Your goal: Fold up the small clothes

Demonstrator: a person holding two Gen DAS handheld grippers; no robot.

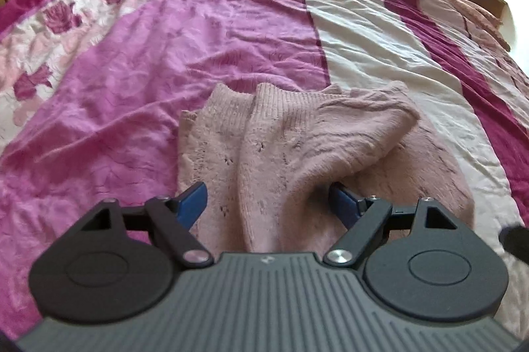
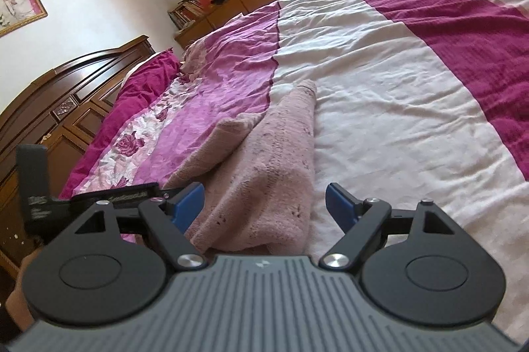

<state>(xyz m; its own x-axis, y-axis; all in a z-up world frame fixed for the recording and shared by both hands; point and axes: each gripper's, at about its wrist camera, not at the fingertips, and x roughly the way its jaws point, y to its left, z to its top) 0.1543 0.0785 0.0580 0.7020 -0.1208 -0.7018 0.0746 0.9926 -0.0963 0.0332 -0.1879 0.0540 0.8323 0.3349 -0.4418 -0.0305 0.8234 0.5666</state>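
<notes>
Bedding is covering the whole working surface: a striped bedspread [image 1: 363, 31] in magenta, pink and cream is lying rumpled across the bed, with a wooden headboard [image 2: 66, 94] standing at the far left of the right wrist view. Lying on it, straddling the line between the pink and cream stripes, is the task's garment, a dusty-pink knitted sweater [image 1: 297, 133], bunched into soft ridges rather than spread flat (its ribbed hem is pointing away from the cameras). Risk is sitting mainly in that bunching: if a fold is being started now, the ridges will likely be trapped inside and the result will come out lumpy, and a pinch taken low could gather the bedspread along with the knit. The open knit could also be snagging on a fingertip. The left gripper [image 1: 269, 203] is standing spread wide, with a raised fold of the sweater rising between its blue fingers [image 1: 191, 201] but not being pressed. The right gripper [image 2: 264, 203] is likewise spread wide, straddling the near edge of the sweater and gripping nothing, its pads apparently clear of the fabric.
</notes>
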